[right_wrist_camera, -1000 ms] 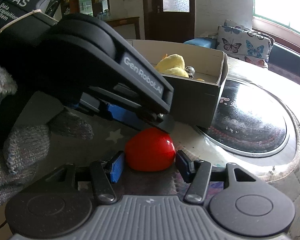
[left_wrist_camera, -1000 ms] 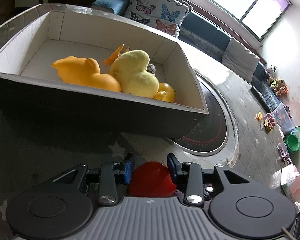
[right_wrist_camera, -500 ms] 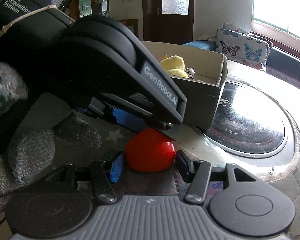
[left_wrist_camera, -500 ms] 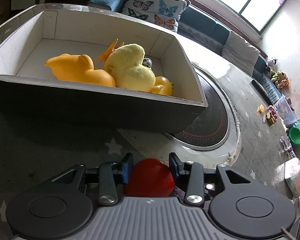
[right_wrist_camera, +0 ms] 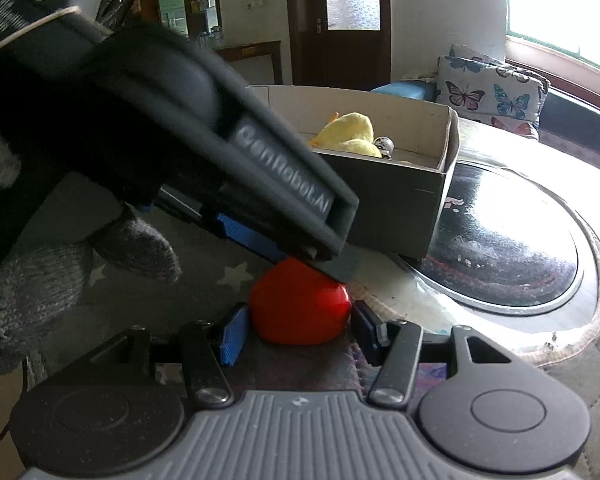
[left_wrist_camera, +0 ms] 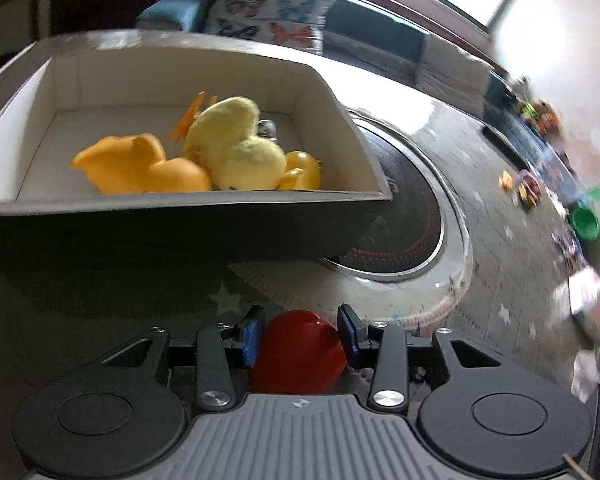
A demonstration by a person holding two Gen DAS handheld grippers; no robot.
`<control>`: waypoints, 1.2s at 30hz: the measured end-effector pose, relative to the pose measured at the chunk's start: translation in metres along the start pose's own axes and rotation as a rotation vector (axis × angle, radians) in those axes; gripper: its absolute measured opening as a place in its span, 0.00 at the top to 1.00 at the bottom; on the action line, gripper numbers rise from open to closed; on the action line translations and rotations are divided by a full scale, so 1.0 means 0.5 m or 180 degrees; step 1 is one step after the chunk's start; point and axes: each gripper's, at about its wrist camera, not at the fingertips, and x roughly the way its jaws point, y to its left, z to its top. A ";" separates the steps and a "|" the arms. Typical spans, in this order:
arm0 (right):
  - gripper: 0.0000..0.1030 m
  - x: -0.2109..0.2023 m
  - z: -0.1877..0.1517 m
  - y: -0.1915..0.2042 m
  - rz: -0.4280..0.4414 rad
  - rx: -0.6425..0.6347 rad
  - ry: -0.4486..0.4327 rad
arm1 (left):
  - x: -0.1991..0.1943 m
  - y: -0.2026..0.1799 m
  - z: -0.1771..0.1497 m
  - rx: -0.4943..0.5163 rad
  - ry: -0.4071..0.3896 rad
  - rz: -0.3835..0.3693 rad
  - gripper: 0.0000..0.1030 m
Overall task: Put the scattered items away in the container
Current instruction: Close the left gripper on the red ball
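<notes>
Left gripper (left_wrist_camera: 302, 322): held in a grey knitted glove (right_wrist_camera: 40, 280), lowered in front of the box. Its jaws have just been opening, and the red ball lies between the blue pads. The pads sit right at the ball's sides; whether they press cannot be told.
Right gripper (right_wrist_camera: 298, 320): released, with a narrow gap between each pad and the same ball.
Table (left_wrist_camera: 500, 280): star-patterned top with a round dark glass inset (left_wrist_camera: 404, 220) under the box's right corner.
Box (left_wrist_camera: 180, 200): open, white inside.
Orange duck (left_wrist_camera: 140, 168): in the box, against its front wall.
Yellow plush toy (left_wrist_camera: 240, 148): in the box, touching the duck's right side.
Red ball (left_wrist_camera: 300, 352): on the table just outside the box's front wall.
</notes>
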 end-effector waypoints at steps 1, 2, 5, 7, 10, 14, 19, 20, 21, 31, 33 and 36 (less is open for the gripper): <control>0.45 0.000 0.000 0.000 0.0009 -0.0003 0.0002 | -0.001 -0.002 -0.001 0.0074 -0.0002 -0.0012 0.59; 0.45 -0.001 0.000 0.000 0.0017 -0.0007 0.0004 | -0.002 -0.004 -0.003 0.0155 -0.0005 -0.0021 0.59; 0.45 -0.001 -0.001 0.000 0.0037 -0.0018 0.0010 | -0.006 -0.019 -0.009 0.0492 -0.0013 -0.0036 0.59; 0.45 -0.001 0.000 -0.001 0.0052 -0.0026 0.0017 | -0.010 -0.025 -0.012 0.0725 -0.0005 -0.0066 0.58; 0.45 0.001 0.001 -0.002 0.0058 -0.0023 0.0026 | -0.012 -0.024 -0.013 0.1010 0.0014 -0.0161 0.58; 0.45 0.002 -0.002 0.002 0.0064 -0.0055 0.0030 | -0.015 -0.016 -0.017 0.1299 0.0076 -0.0299 0.57; 0.44 0.007 -0.002 0.010 0.0055 -0.0146 0.0042 | -0.009 -0.016 -0.021 0.1599 0.0218 -0.0362 0.54; 0.44 0.008 -0.003 0.011 0.0052 -0.0165 0.0041 | -0.005 -0.017 -0.022 0.1660 0.0250 -0.0370 0.53; 0.44 0.008 -0.004 0.012 0.0048 -0.0181 0.0038 | -0.002 -0.016 -0.019 0.1667 0.0281 -0.0386 0.52; 0.44 0.016 -0.004 0.015 0.0022 -0.0205 0.0018 | 0.025 -0.014 -0.009 0.1681 0.0430 -0.0415 0.46; 0.44 0.018 -0.003 0.015 0.0019 -0.0206 0.0013 | 0.025 -0.016 -0.010 0.1685 0.0422 -0.0398 0.46; 0.44 0.020 -0.002 0.015 0.0009 -0.0209 0.0006 | 0.024 -0.016 -0.012 0.1663 0.0404 -0.0373 0.46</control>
